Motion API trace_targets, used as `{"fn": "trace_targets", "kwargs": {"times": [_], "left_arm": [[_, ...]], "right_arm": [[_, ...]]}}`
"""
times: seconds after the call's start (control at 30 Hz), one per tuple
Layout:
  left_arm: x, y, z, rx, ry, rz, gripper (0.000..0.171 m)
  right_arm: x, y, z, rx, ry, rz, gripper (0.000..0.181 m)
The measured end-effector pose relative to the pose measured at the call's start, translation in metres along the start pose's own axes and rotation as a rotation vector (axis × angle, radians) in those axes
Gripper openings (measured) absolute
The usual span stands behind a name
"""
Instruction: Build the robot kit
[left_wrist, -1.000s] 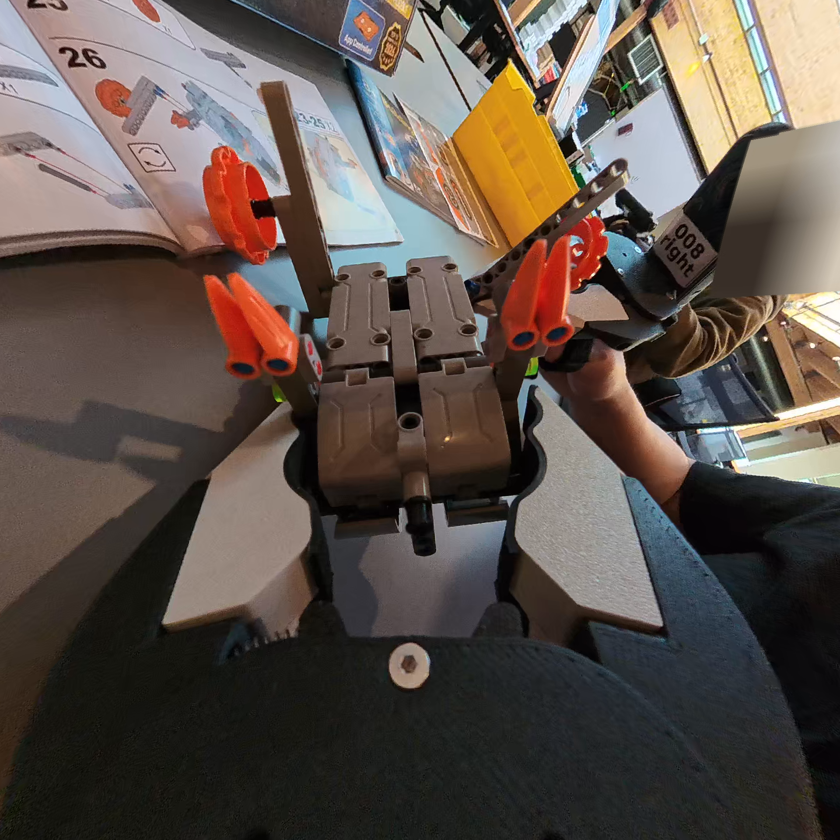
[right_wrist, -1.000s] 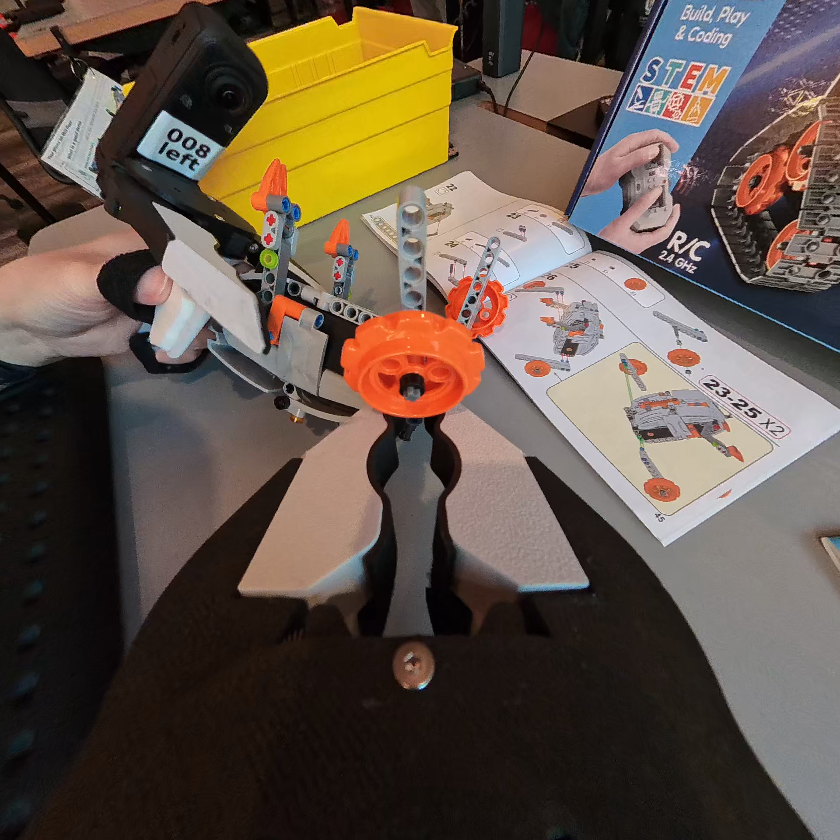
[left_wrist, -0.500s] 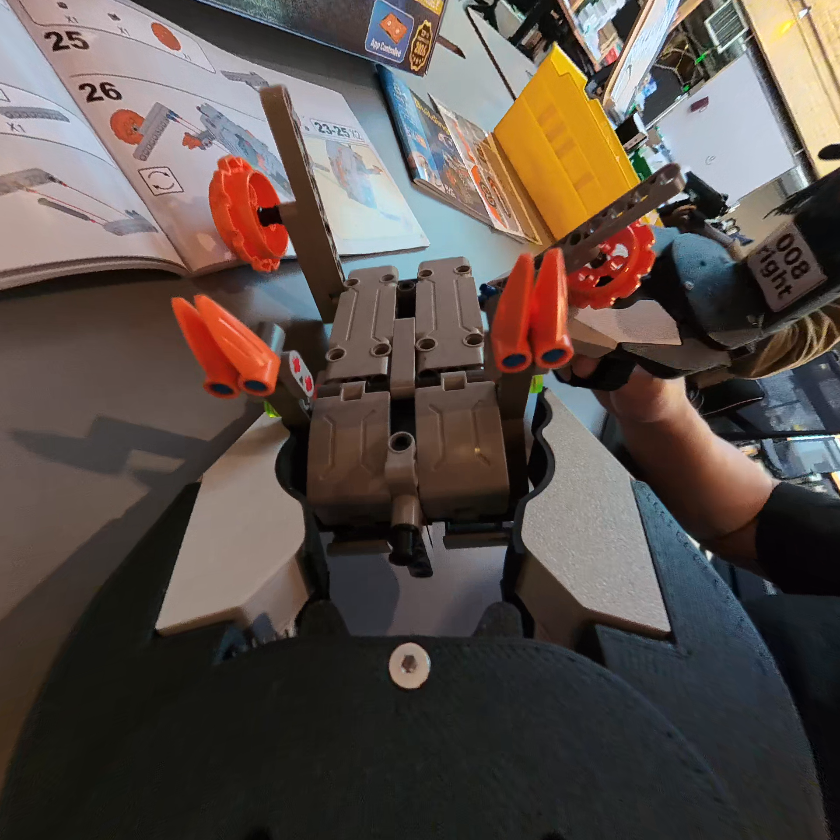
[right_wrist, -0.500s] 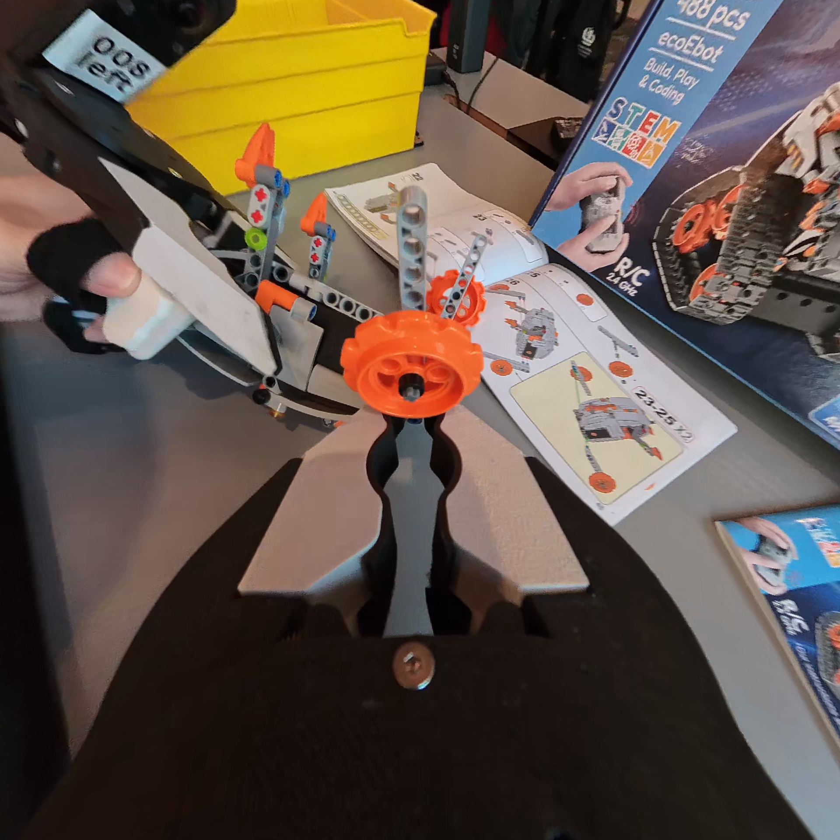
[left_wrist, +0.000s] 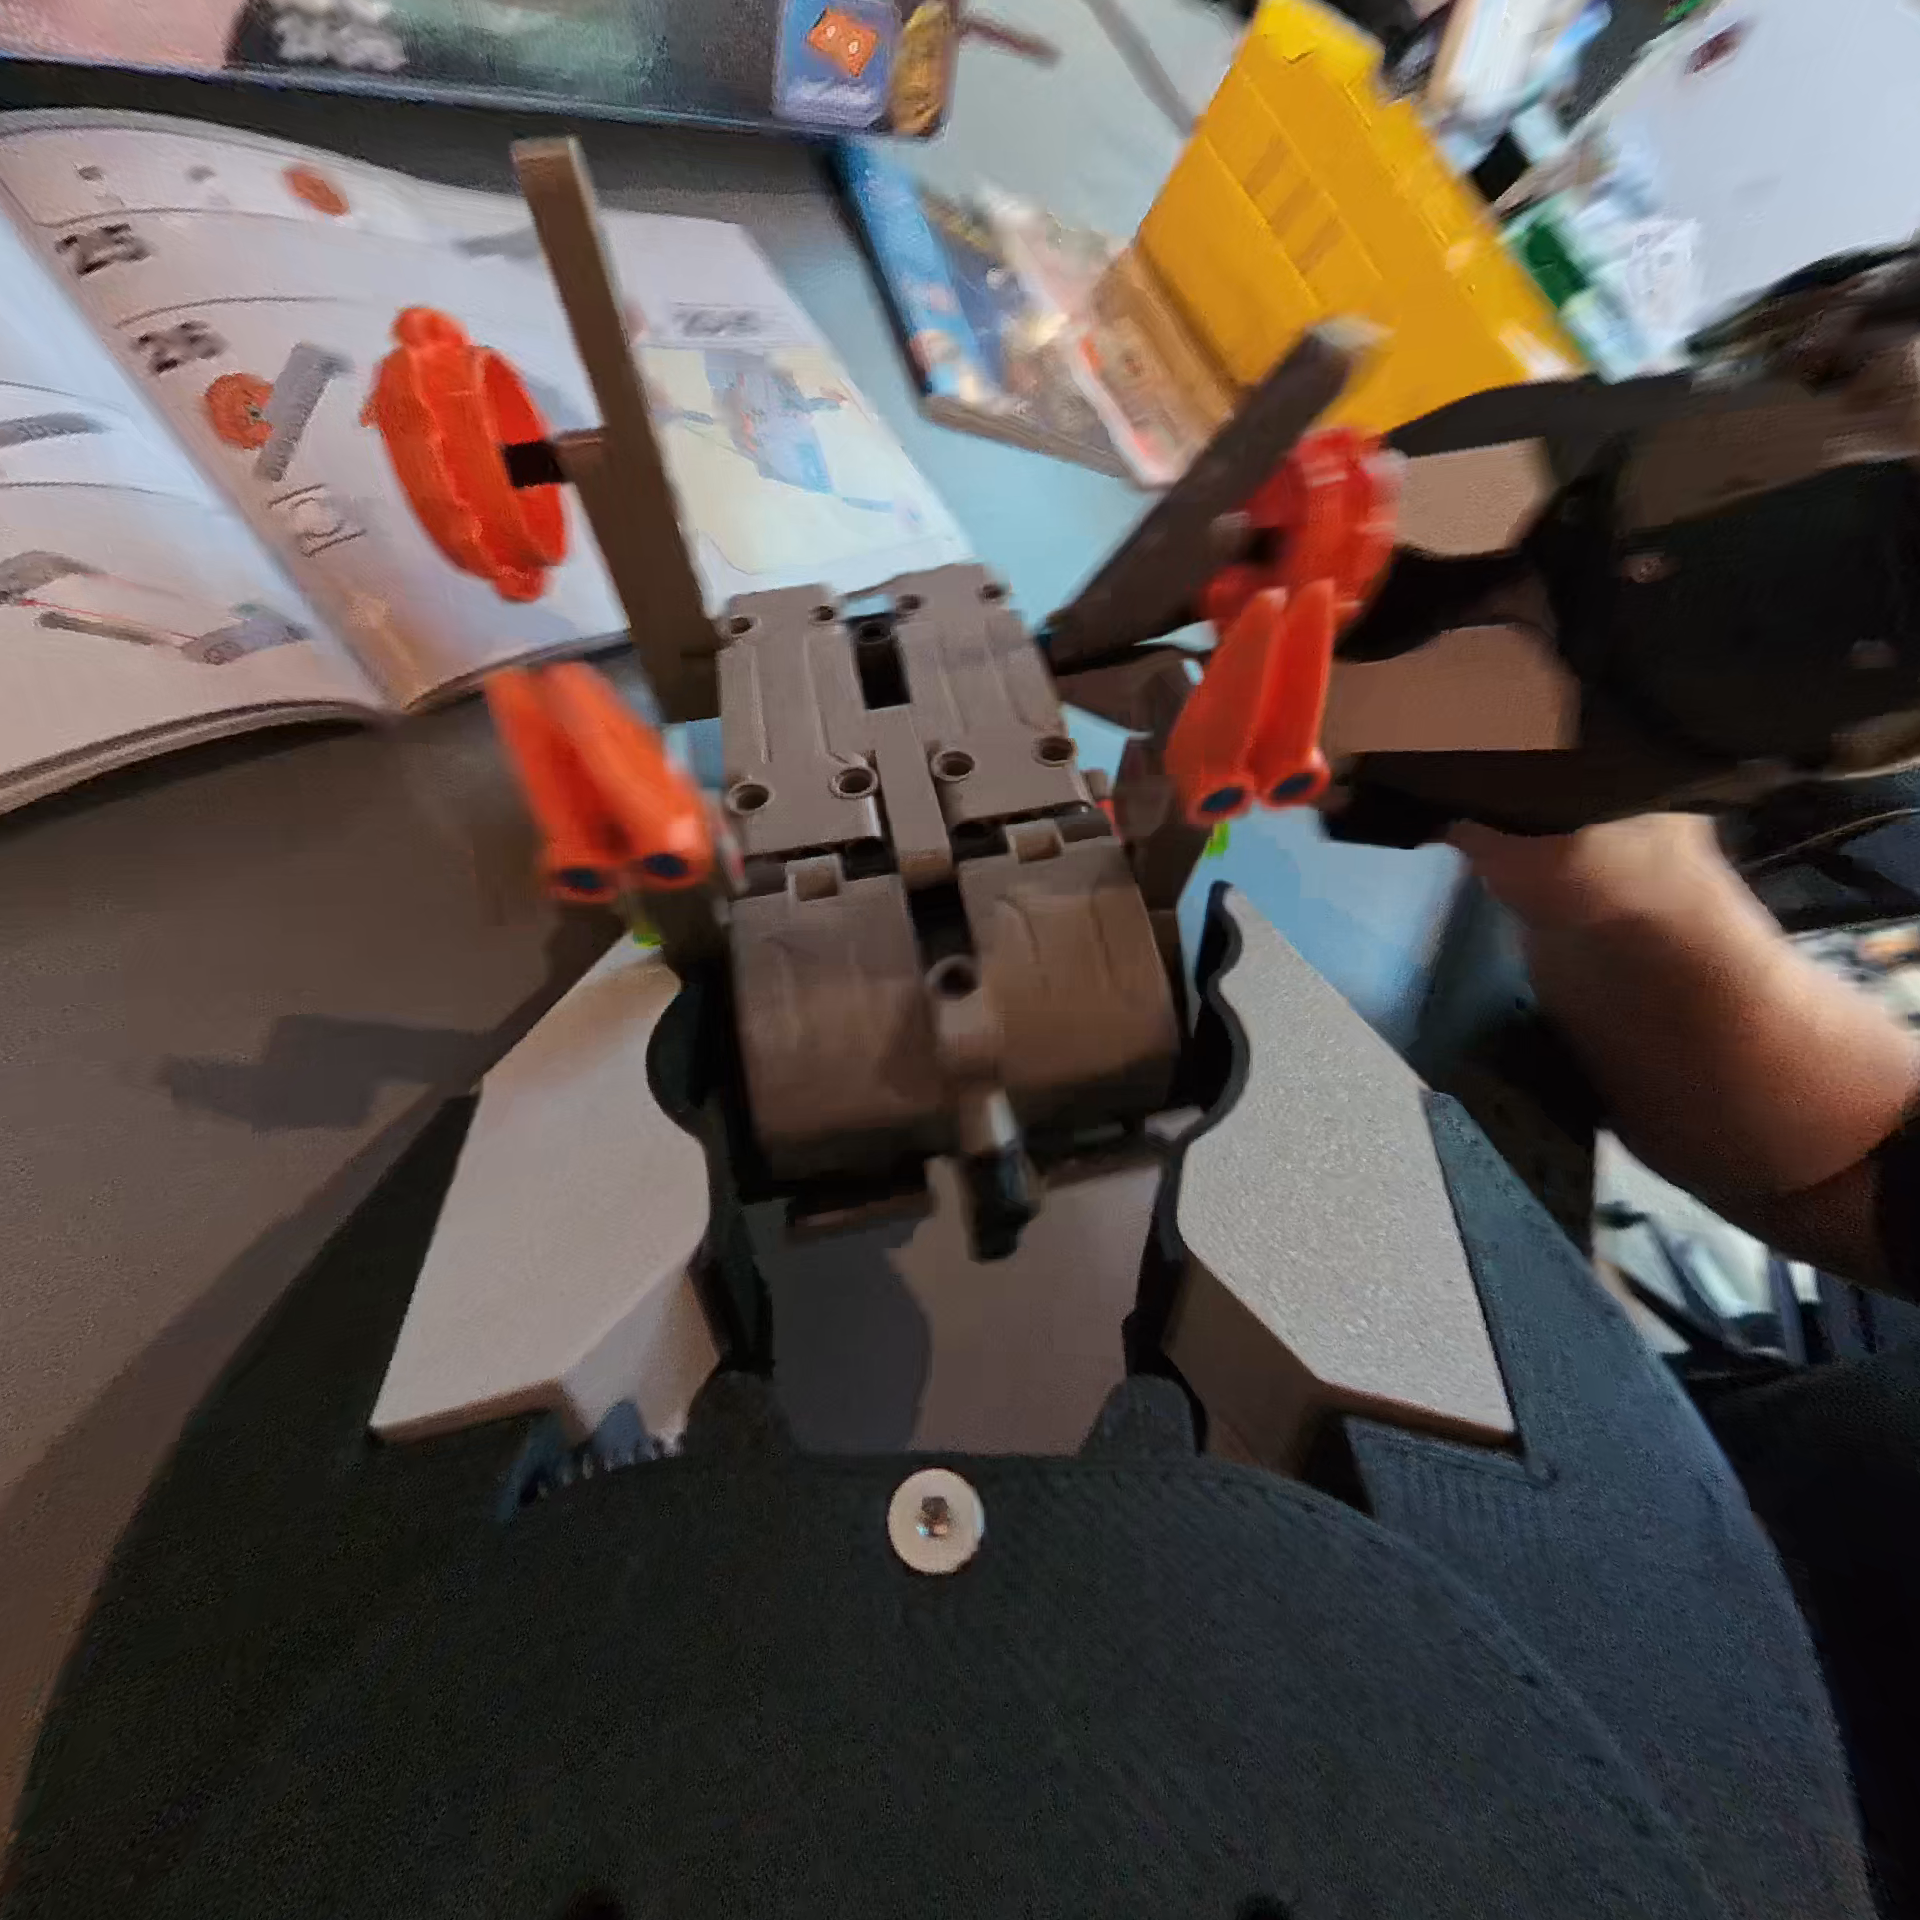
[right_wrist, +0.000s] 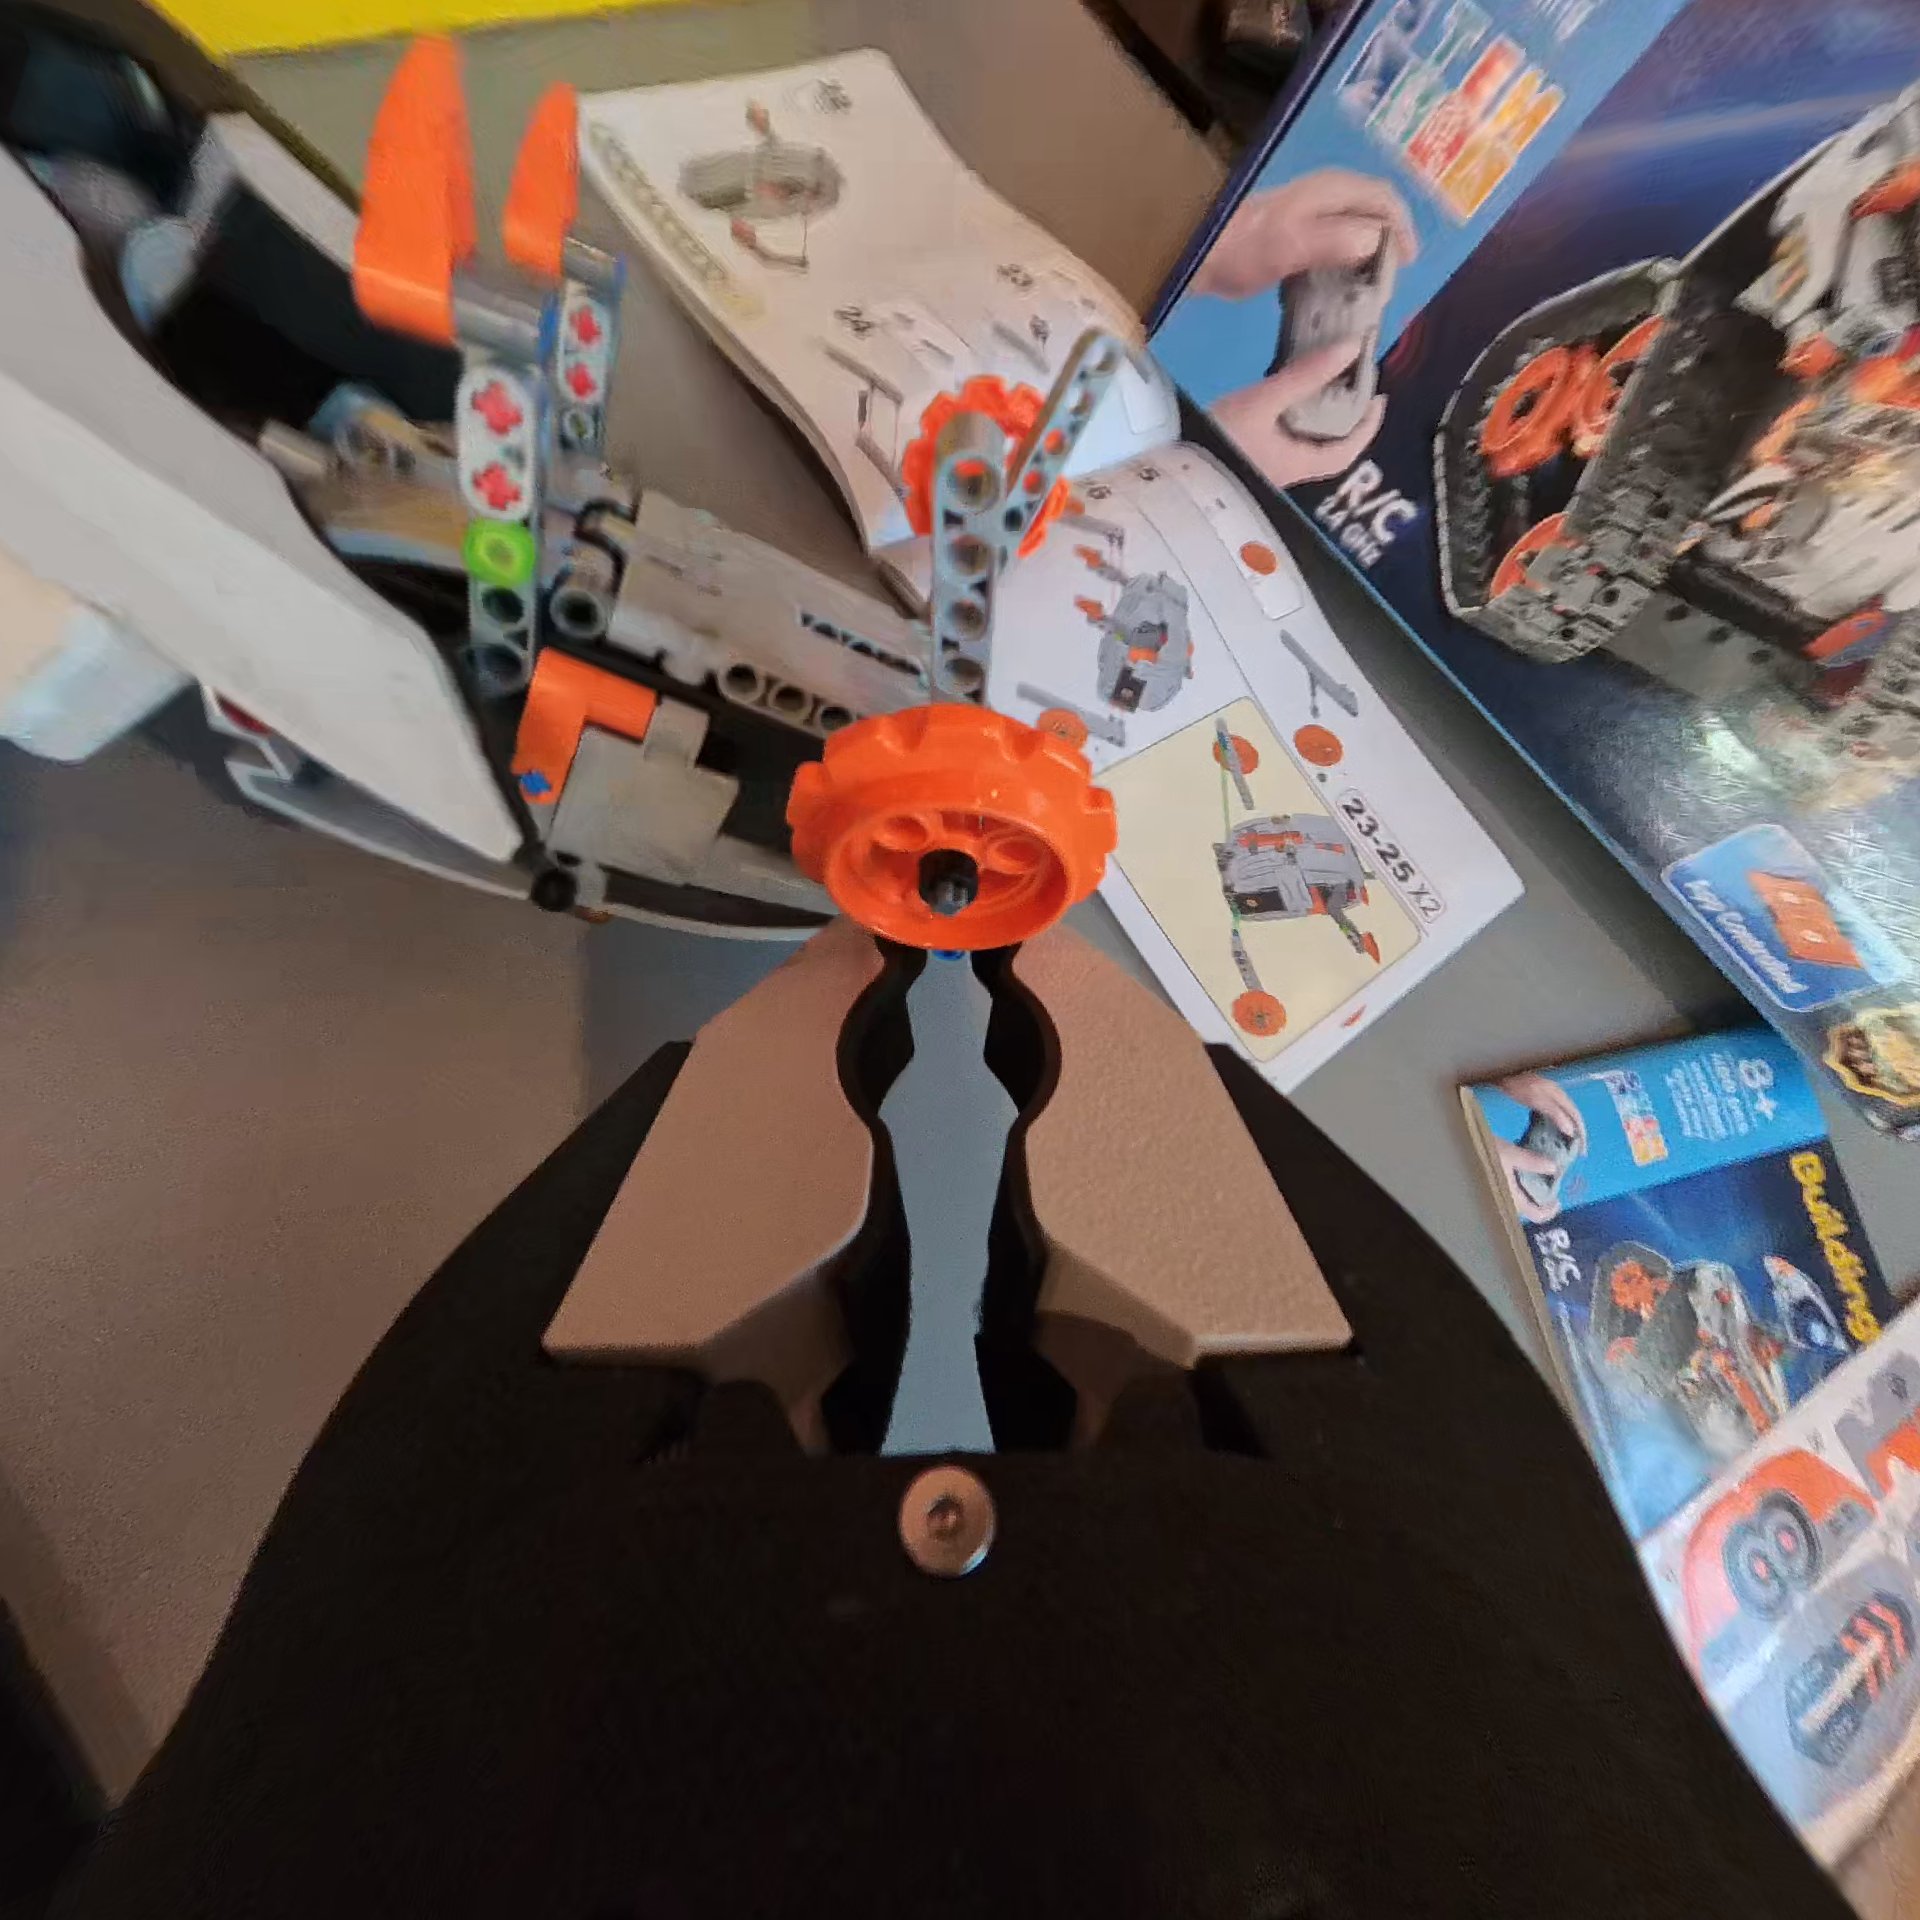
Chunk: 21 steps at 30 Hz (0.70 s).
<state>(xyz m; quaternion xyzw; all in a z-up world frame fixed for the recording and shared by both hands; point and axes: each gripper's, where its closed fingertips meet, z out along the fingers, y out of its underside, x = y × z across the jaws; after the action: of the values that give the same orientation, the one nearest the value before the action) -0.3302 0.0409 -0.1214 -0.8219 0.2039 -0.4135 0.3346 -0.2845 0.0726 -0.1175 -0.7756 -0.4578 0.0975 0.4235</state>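
A grey brick-built model (left_wrist: 914, 831) with orange cone tips (left_wrist: 603, 790) is clamped between the fingers of my left gripper (left_wrist: 945, 997), above the grey table. Two grey beams stand up from it, each with an orange wheel. The left wheel (left_wrist: 468, 457) is free. My right gripper (right_wrist: 948, 951) is shut at the base of the other orange wheel (right_wrist: 951, 826), which also shows in the left wrist view (left_wrist: 1309, 520). The model (right_wrist: 675, 665) and a left gripper finger (right_wrist: 208, 623) fill the upper left of the right wrist view. Both views are blurred.
An open instruction booklet (right_wrist: 1299, 779) lies on the table behind the model. A large blue product box (right_wrist: 1662, 416) stands at the right, with a smaller blue booklet (right_wrist: 1683, 1268) before it. A yellow bin (left_wrist: 1330, 239) is at the far side. A person's forearm (left_wrist: 1714, 1039) reaches in.
Both grippers have moved while keeping their grips. In the right wrist view the model looms larger and the yellow bin has nearly left the top. The gripped wheel's beam has tilted lower.
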Motion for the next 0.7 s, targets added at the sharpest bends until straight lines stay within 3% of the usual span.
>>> {"fn": "trace_targets", "kwargs": {"times": [0.13, 0.37, 0.5, 0.7], "left_arm": [[0.002, 0.000, 0.000, 0.005, -0.016, 0.018, 0.090], [0.000, -0.006, 0.000, 0.086, 0.002, -0.009, 0.092], [-0.001, -0.003, 0.012, 0.058, -0.060, 0.021, 0.115], [0.000, -0.013, 0.012, 0.119, 0.021, -0.121, 0.103]], "right_arm": [[0.002, -0.004, -0.001, 0.074, -0.021, 0.034, 0.007], [0.001, -0.004, 0.002, 0.081, -0.029, 0.042, 0.007], [-0.006, -0.008, 0.004, 0.094, -0.030, 0.021, 0.007], [0.000, -0.007, 0.004, 0.127, -0.048, 0.090, 0.007]]}}
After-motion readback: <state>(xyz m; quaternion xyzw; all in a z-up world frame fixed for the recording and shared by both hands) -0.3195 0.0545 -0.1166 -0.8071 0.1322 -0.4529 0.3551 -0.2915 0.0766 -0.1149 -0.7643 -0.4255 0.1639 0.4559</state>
